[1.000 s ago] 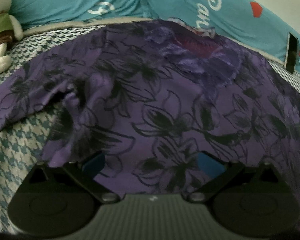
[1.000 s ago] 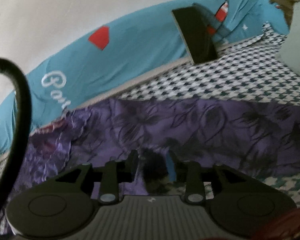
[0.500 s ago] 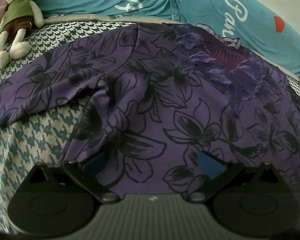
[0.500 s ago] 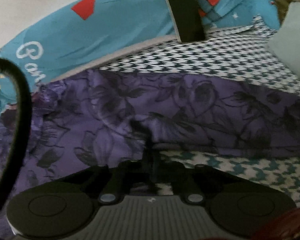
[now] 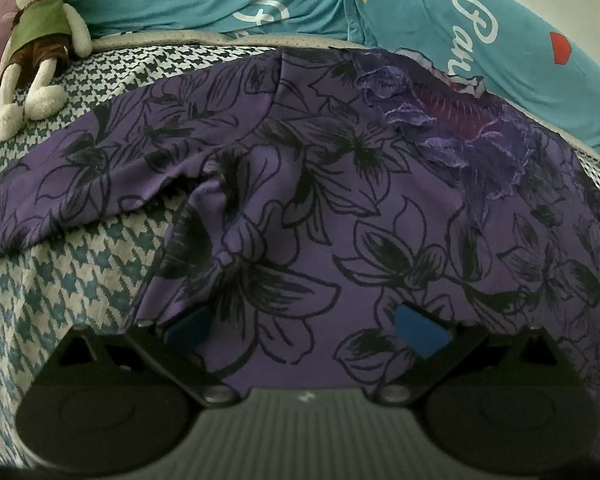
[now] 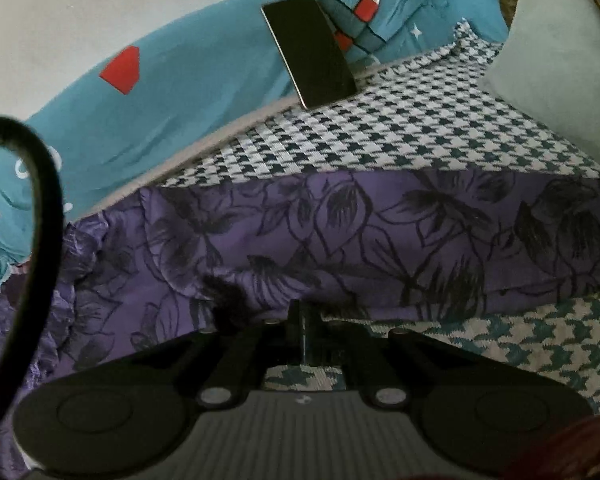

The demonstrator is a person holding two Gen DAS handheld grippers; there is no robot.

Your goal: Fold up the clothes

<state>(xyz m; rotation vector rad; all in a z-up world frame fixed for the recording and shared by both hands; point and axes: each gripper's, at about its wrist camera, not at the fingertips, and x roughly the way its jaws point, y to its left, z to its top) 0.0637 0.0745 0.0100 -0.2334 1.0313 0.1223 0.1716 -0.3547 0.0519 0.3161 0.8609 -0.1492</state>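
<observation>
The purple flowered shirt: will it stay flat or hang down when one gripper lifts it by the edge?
The shirt would probably hang limp: it already wrinkles near its sleeve. It looks thin and light. The right gripper, shut on its edge, seems enough to drag it.

White cursive letters reading "Pau" or "Pan" stand on the teal bedding (image 5: 500, 40) along the far edge of the bed, the rest hidden behind the purple garment (image 5: 340, 200). Nothing else is legible in either view.
</observation>
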